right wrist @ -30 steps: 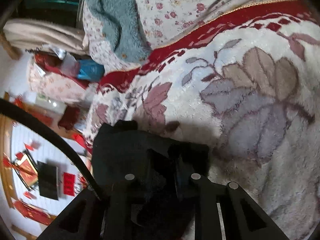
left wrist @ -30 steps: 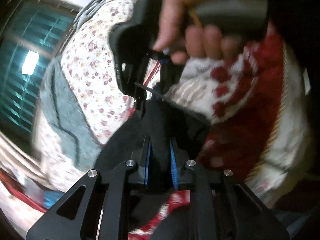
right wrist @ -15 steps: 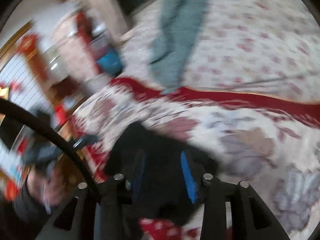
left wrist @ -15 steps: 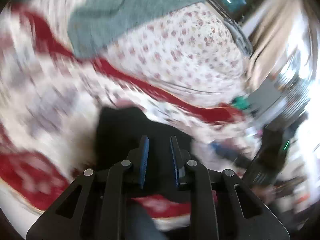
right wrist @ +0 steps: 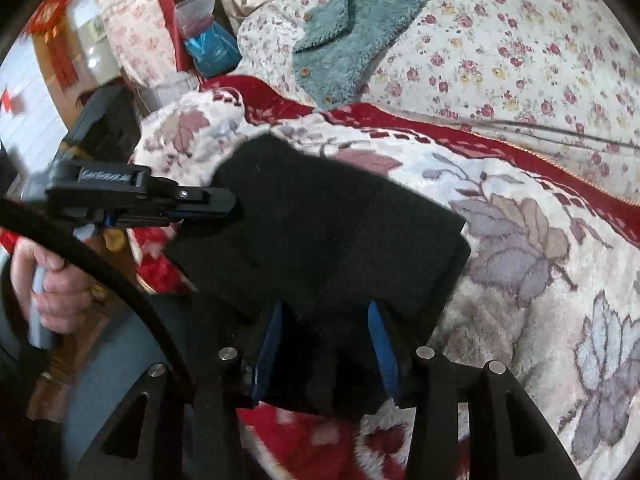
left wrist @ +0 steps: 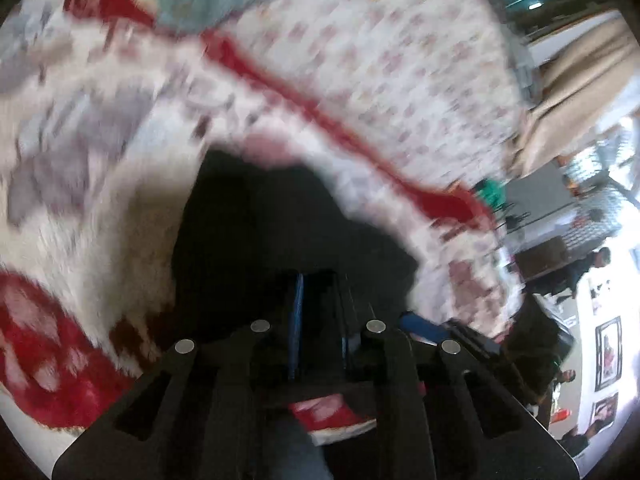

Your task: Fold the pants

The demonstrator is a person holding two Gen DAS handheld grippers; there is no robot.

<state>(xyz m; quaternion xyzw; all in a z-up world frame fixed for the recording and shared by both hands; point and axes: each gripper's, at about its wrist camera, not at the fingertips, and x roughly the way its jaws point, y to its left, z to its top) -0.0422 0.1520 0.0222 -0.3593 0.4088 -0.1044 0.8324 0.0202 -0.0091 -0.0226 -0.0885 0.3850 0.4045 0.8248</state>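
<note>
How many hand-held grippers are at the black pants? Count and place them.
2. The left hand-held gripper pinches the black pants at their left edge; the right hand-held gripper, open, straddles the near edge.

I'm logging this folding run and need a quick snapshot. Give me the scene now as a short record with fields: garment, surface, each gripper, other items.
garment: black pants, folded into a compact block
surface: plush blanket with leaf pattern and red border
left gripper: at the pants' left edge; open or shut unclear
right gripper: open, blue pads astride the near edge
other items: teal fleece garment lying on floral sheet
</note>
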